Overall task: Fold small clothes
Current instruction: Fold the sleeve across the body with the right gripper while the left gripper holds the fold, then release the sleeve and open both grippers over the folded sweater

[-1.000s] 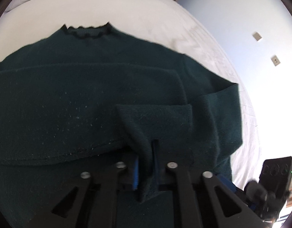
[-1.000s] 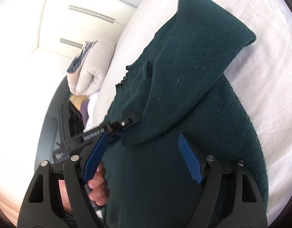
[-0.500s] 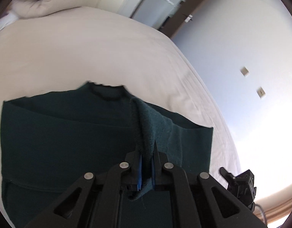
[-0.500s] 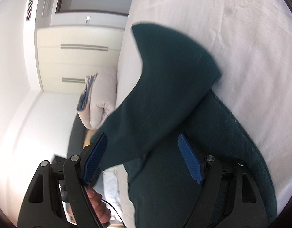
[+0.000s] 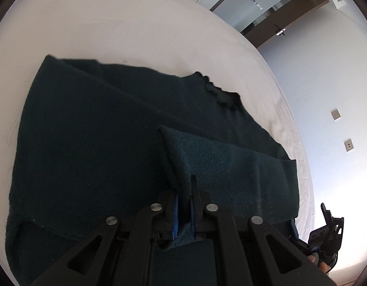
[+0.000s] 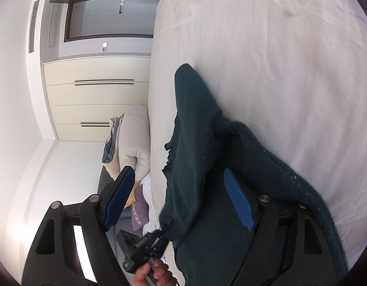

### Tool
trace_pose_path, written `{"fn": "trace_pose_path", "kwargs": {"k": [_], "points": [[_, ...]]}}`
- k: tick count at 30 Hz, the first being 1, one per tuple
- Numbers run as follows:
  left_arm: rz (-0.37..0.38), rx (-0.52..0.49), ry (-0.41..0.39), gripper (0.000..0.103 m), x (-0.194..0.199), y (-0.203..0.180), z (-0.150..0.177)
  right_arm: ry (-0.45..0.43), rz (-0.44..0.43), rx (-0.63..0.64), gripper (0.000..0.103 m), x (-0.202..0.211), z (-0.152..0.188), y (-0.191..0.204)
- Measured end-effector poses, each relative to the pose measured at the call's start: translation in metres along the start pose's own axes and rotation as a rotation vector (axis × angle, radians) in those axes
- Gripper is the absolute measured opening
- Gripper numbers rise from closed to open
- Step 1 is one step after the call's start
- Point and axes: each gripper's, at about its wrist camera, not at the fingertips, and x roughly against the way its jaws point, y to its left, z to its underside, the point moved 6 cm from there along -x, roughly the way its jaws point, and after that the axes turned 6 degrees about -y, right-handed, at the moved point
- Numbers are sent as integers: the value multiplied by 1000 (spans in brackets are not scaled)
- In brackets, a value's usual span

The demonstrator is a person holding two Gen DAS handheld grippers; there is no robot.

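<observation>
A dark green knit sweater [image 5: 100,147] lies on a white bed [image 5: 112,28], its frilled collar [image 5: 221,93] toward the far right. My left gripper [image 5: 183,205] is shut on the sweater's sleeve [image 5: 231,166], which is folded across the body. In the right wrist view the sweater [image 6: 200,147] hangs lifted from the left gripper [image 6: 154,240] held by a hand. My right gripper [image 6: 178,200] is open, its blue pads [image 6: 238,202] on either side of the cloth without touching it.
White pillows [image 6: 133,143] and a purple cushion [image 6: 140,209] sit by the bed's head. A cream wardrobe [image 6: 95,97] and a doorway [image 6: 112,16] stand beyond. The right gripper's body [image 5: 326,233] shows at the bed's right edge.
The left gripper has lifted and carried the pinched sleeve across the sweater's body. The right gripper has stayed open and drawn back, its view tilting toward the wardrobe.
</observation>
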Motion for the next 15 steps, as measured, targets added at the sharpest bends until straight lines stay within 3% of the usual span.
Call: {"fn": "trace_pose_path", "kwargs": {"k": [5,10,15], "points": [[9,19,-17,6,2,12,-13,-5,-4,-32,77,-12,-9,5],[21,36,-23,6,3,14,-16,70,-18,-99,77,-25,2,4],[22,50,-11,6,-1,14,-14,45,-47,-162,77,-25,-4,1]]}}
